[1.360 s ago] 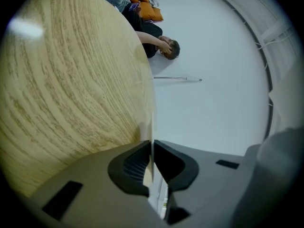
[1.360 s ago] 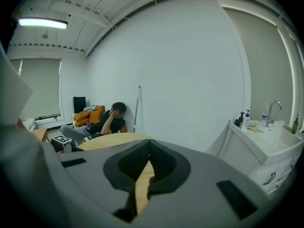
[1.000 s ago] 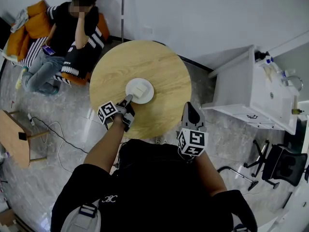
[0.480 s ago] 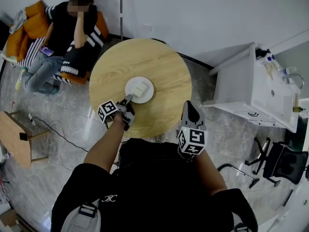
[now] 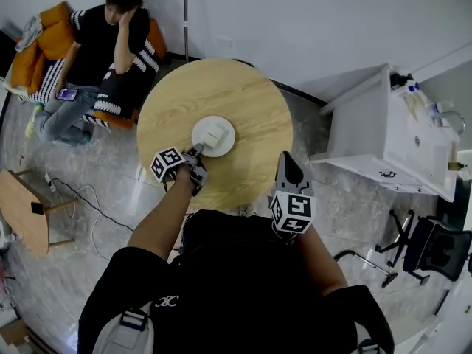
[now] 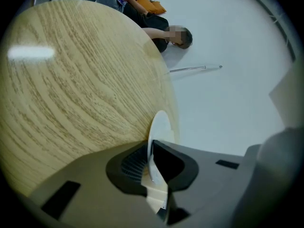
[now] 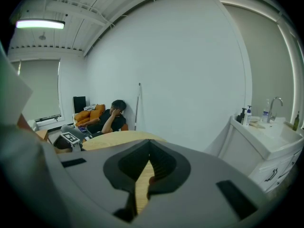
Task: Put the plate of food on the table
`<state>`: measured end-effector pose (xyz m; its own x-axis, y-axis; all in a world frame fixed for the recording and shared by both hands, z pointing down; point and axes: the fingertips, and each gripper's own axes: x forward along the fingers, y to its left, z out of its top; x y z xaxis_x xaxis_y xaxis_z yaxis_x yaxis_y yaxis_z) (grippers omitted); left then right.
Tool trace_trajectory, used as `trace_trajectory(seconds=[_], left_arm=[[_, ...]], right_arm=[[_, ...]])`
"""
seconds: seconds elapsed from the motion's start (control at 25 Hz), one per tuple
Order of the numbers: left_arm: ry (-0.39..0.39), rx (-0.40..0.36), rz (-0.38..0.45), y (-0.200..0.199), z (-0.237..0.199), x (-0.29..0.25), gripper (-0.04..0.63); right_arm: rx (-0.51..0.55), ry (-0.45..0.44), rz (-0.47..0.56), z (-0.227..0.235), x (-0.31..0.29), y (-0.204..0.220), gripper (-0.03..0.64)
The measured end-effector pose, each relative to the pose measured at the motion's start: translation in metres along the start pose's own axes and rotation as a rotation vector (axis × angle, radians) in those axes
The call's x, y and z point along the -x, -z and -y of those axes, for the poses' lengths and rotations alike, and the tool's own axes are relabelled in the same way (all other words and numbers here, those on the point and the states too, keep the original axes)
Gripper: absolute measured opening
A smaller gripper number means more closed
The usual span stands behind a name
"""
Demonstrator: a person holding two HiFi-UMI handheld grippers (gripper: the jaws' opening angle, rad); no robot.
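Head view: my left claw (image 5: 195,153) is still clamping the rim of the plate of food (image 5: 213,136), which is resting unmoved on the desk (image 5: 243,98), so releasing is probably next; my right claw (image 5: 289,165) is idling closed, empty.

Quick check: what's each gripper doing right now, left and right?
Left gripper: closed on the rim of the plate.
Right gripper: closed, holding nothing.

White wall (image 5: 310,28), marble floor (image 5: 44,286) — white sink cabinet (image 5: 369,139)
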<state>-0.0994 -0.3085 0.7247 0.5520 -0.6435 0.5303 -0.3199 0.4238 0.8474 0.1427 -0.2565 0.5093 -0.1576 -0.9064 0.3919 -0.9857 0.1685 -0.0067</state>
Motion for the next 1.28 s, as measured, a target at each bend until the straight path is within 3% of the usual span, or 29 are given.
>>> trace_trajectory(seconds=[0.24, 0.6, 0.92, 1.28], left_arm=[[-0.109, -0.054, 0.023, -0.002, 0.0, 0.0, 0.029], [-0.185, -0.178, 0.046, -0.003, 0.0, 0.003, 0.04], [-0.349, -0.299, 0.129, -0.011, -0.003, 0.012, 0.063], [-0.358, -0.382, 0.173, -0.023, 0.0, 0.022, 0.077]], right_arm=[[-0.01, 0.003, -0.003, 0.003, 0.005, 0.002, 0.008], [-0.029, -0.023, 0.006, 0.006, 0.01, 0.002, 0.008], [-0.029, -0.057, 0.011, 0.002, 0.008, 0.0, 0.008], [-0.026, -0.074, 0.0, -0.001, 0.005, 0.003, 0.008]])
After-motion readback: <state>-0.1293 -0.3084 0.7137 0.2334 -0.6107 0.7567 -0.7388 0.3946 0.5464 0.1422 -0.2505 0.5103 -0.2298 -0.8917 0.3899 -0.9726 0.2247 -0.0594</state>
